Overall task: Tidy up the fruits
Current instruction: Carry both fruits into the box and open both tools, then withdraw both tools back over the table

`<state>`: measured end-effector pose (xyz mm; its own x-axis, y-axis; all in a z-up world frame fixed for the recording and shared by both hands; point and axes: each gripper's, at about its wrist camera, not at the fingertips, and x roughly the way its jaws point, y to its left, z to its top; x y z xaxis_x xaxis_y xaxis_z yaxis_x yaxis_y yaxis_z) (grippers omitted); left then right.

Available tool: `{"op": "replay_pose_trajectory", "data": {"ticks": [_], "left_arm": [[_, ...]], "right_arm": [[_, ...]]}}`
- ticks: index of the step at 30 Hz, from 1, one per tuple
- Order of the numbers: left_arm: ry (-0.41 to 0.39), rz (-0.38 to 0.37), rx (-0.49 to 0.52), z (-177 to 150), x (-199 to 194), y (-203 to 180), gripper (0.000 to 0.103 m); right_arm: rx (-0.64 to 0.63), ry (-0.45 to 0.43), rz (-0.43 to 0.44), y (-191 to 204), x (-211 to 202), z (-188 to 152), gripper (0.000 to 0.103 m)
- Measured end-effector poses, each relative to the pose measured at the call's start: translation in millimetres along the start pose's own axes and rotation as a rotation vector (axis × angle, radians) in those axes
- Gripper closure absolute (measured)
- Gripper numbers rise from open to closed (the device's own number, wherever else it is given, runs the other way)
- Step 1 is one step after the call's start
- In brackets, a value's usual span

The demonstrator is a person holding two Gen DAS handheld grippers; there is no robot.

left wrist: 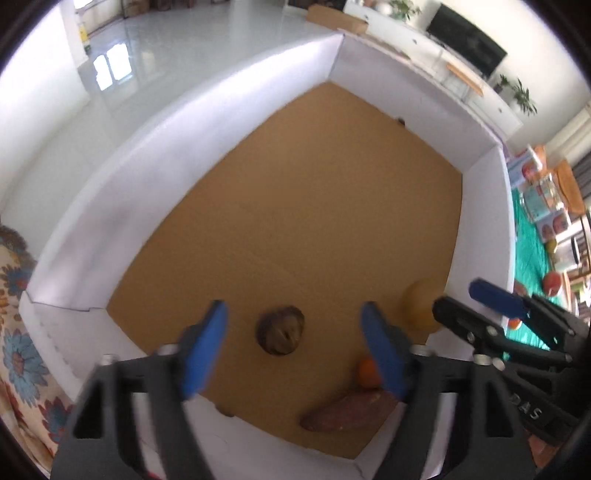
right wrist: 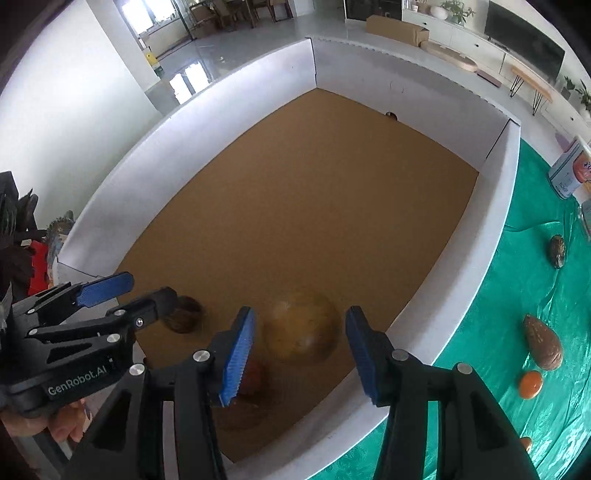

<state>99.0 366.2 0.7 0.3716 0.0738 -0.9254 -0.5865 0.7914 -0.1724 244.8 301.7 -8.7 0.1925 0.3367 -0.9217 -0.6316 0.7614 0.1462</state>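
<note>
Fruits, a yellow melon (right wrist: 303,326) among them, lie in the white-walled box (right wrist: 229,92) under both spread, empty grippers (left gripper (left wrist: 293,343), lettered "GenRobot.AI"; right gripper (right wrist: 299,350)).

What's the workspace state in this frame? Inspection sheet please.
Surface: green cloth with a white-walled box, brown cardboard floor.
Job's things: in the box, yellow round fruit, brown round fruit, small orange fruit, reddish sweet potato. Outside on the cloth: brown oval fruit, orange fruit, dark fruit.
Clutter: tin can on the cloth.
Grippers: left gripper open, empty, above the brown fruit; right gripper open, empty, above the yellow fruit.
Cables: nothing seen.
Surroundings: living room, TV, plants, cardboard carton.
</note>
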Motion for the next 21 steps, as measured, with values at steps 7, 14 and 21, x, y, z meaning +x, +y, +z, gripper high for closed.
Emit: {"op": "replay_pose_trajectory", "data": {"ticks": [7,14,21], "left_arm": [[-0.124,-0.070,0.065,-17.8,-45.1,-41.5,0.012],[-0.190,-0.194,0.323,-95.0,-63.7,-149.8,0.008],[-0.176,-0.294,0.574,-208.9,-15.9,-239.1,0.008]], "right_arm": [[0.034,-0.169,0.039,-53.2,-89.1,-44.0,0.031],[0.114,-0.292,-0.168,-145.9,-140.9,-185.4,0.025],[0.385,-0.404,-0.393,-223.5,-158.2,-358.1,0.025]]}}
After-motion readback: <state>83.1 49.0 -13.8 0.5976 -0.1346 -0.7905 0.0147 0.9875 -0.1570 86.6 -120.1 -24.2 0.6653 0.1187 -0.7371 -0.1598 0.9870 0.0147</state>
